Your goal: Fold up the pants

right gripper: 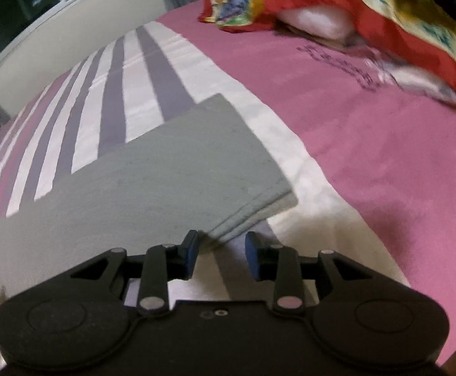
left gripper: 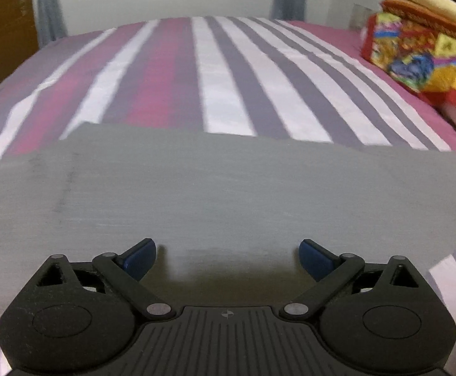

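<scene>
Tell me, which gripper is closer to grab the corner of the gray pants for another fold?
Probably the right gripper: the layered corner of the gray pants lies just ahead of its open jaws. The left gripper hangs open over the flat middle.

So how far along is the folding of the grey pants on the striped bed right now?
Done: the grey fabric pants lie flat on the striped pink bedspread, stacked layers showing at one edge. In hand: nothing; the left gripper and the right gripper are both open and empty. Left: perhaps one more fold, which these views can't settle.
</scene>
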`<action>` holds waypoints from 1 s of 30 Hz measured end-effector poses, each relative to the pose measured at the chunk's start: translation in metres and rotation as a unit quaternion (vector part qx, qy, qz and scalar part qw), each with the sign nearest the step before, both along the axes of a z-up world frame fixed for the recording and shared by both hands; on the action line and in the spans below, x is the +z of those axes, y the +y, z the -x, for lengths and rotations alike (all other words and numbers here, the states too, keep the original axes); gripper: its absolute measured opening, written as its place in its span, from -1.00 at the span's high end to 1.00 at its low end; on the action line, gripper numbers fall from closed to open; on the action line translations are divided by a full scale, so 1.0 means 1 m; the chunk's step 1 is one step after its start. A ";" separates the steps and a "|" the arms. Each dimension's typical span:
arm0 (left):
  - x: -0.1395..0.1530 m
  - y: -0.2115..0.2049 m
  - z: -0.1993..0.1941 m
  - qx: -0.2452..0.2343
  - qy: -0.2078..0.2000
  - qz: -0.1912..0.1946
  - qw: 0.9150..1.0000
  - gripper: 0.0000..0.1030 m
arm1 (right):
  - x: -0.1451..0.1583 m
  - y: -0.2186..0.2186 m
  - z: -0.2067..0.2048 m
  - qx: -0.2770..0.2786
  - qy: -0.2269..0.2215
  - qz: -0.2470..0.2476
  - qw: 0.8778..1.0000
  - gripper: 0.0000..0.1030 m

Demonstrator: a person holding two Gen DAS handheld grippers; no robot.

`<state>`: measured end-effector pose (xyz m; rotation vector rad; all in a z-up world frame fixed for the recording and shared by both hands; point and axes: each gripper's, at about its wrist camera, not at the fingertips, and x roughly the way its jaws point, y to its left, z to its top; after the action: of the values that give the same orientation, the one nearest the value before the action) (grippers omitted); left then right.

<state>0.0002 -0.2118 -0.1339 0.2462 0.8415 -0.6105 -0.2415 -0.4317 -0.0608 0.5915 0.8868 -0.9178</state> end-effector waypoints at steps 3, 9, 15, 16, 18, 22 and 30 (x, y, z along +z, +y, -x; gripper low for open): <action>-0.010 -0.015 0.008 -0.007 0.012 -0.018 1.000 -0.90 | -0.005 -0.012 0.008 -0.028 -0.048 -0.023 0.998 0.34; -0.022 -0.027 0.017 -0.004 -0.004 -0.051 0.999 -0.90 | -0.018 -0.026 0.008 -0.065 -0.090 -0.030 0.993 0.53; -0.025 -0.033 0.020 0.010 -0.012 -0.063 0.998 -0.92 | 0.000 -0.005 -0.013 -0.005 -0.064 0.046 0.997 0.76; -0.026 -0.035 0.019 0.013 -0.014 -0.065 0.998 -0.92 | -0.004 -0.007 -0.014 -0.008 -0.052 0.041 0.998 0.76; -0.027 -0.037 0.022 0.016 -0.021 -0.069 0.997 -0.92 | -0.016 -0.016 -0.012 -0.029 -0.036 0.018 0.999 0.76; -0.019 -0.036 0.018 0.018 -0.009 -0.068 0.997 -0.90 | -0.003 -0.004 -0.019 -0.027 -0.045 0.039 0.998 0.78; 0.002 0.001 -0.001 0.047 -0.018 -0.041 0.998 -0.81 | 0.050 0.045 -0.086 0.082 -0.083 0.102 0.988 0.78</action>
<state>0.0011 -0.2106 -0.1316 0.2889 0.8395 -0.4828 -0.1555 -0.3865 -0.0112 0.4062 0.6716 -0.7872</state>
